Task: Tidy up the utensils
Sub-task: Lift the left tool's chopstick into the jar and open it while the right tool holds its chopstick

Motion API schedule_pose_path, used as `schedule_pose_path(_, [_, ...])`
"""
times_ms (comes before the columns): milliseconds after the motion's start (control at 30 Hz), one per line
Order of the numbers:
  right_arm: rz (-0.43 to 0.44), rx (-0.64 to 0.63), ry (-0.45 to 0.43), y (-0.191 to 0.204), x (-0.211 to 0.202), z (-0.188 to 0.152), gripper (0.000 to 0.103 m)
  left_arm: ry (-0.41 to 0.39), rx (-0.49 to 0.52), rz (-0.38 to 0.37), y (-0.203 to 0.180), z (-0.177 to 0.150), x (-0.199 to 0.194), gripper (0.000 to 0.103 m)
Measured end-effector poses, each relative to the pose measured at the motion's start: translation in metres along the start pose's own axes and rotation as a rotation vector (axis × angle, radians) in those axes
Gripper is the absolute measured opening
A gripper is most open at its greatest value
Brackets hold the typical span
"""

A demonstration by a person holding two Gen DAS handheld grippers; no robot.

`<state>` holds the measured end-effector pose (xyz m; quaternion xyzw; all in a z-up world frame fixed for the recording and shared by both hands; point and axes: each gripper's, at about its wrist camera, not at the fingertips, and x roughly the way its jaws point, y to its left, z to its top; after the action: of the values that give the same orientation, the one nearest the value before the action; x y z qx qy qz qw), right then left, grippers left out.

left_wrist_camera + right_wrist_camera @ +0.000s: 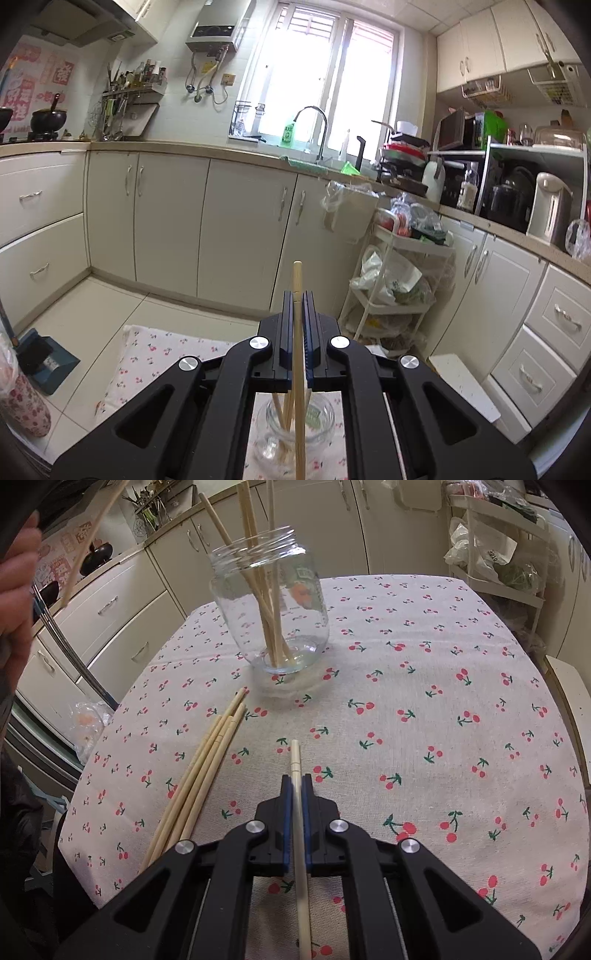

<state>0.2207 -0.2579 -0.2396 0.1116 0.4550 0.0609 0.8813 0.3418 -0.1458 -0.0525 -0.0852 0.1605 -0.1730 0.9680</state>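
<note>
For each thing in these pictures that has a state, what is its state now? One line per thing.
left gripper: shut on a chopstick, above the jar.
right gripper: shut on a chopstick, over the tablecloth.
glass jar: upright, no lid, several chopsticks standing inside.
loose chopsticks: lying together on the tablecloth, beside the jar.

Right gripper (296,781), black with blue pads, clamped on one pale wooden chopstick (298,834) pointing forward. Just left: loose bundle of bamboo chopsticks (201,775) on cherry-print tablecloth (424,716). Ahead, slightly left: clear glass jar (271,609), upright, holding several chopsticks.
</note>
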Motion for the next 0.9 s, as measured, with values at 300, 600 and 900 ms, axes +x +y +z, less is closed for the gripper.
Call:
schedule_pose_path(300, [0.060,0.046,-0.017,-0.009,0.002,0.001,0.006,-0.078,-0.177,0.012,0.033,0.031,0.029,0.005])
schedule_pose_path(600, [0.115,0.084,-0.026,-0.018,0.003,0.002,0.006,-0.158,-0.214,0.065,0.030,0.032,0.046,0.005])
schedule_pose_path(900, [0.145,0.104,-0.025,-0.021,0.003,0.002,0.006,-0.175,-0.150,0.147,0.005,0.002,0.083,0.005])
